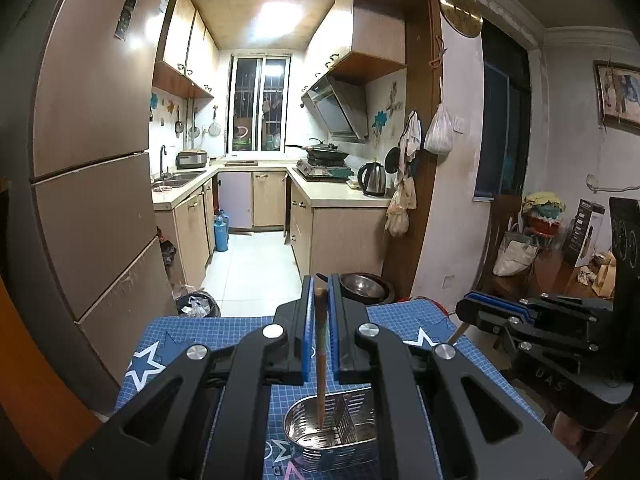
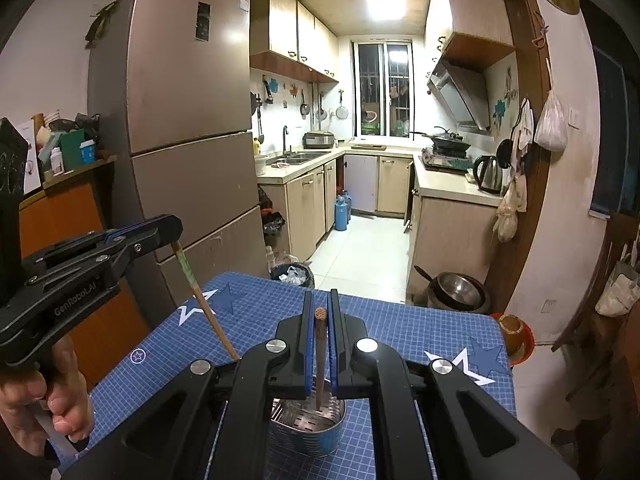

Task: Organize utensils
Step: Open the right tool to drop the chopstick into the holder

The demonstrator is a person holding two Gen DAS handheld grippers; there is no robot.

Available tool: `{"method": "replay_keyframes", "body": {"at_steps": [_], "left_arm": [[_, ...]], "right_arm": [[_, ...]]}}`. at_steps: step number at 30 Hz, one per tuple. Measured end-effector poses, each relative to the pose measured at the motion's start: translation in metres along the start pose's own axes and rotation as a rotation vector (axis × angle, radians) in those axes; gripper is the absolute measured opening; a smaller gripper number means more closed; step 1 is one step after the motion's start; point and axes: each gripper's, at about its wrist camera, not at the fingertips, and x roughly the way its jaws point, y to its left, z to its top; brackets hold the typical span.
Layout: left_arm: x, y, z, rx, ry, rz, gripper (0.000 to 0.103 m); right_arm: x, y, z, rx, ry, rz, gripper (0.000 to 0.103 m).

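Observation:
A perforated steel utensil holder [image 1: 332, 434] stands on the blue grid mat [image 1: 240, 332]; it also shows in the right wrist view [image 2: 306, 434]. My left gripper [image 1: 321, 292] is shut on a wooden chopstick [image 1: 321, 356] whose lower tip reaches into the holder's left compartment. My right gripper [image 2: 320, 304] is shut on a second chopstick [image 2: 319, 360], tip down in the holder. The left gripper [image 2: 168, 232] with its chopstick [image 2: 202, 300] shows at the left of the right wrist view. The right gripper [image 1: 468, 312] shows at the right of the left wrist view.
The mat [image 2: 400, 320] covers a small table facing the kitchen. A fridge [image 2: 188, 120] stands to the left. A metal bowl [image 2: 458, 290] and a bin [image 2: 292, 274] sit on the floor beyond the table. A small cup [image 2: 514, 330] sits off the table's right edge.

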Motion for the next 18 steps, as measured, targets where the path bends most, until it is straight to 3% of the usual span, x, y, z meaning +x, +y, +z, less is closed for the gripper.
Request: {"method": "replay_keyframes", "body": {"at_steps": [8,10,12,18], "left_arm": [[0.010,0.005,-0.011,-0.009,0.025,-0.008,0.007],[0.010,0.005,-0.013,-0.007,0.029,-0.011,0.015],[0.007,0.005,-0.014,-0.006,0.023,-0.005,0.034],[-0.012,0.003,-0.021,0.001,-0.001,0.000,0.053]], "right_arm": [[0.009,-0.001,-0.007,0.008,0.012,0.005,0.007],[0.010,-0.001,-0.009,0.006,0.013,0.005,0.008],[0.009,0.000,-0.010,0.007,0.013,0.003,0.008],[-0.014,0.003,-0.015,0.000,-0.029,-0.003,0.020]]}}
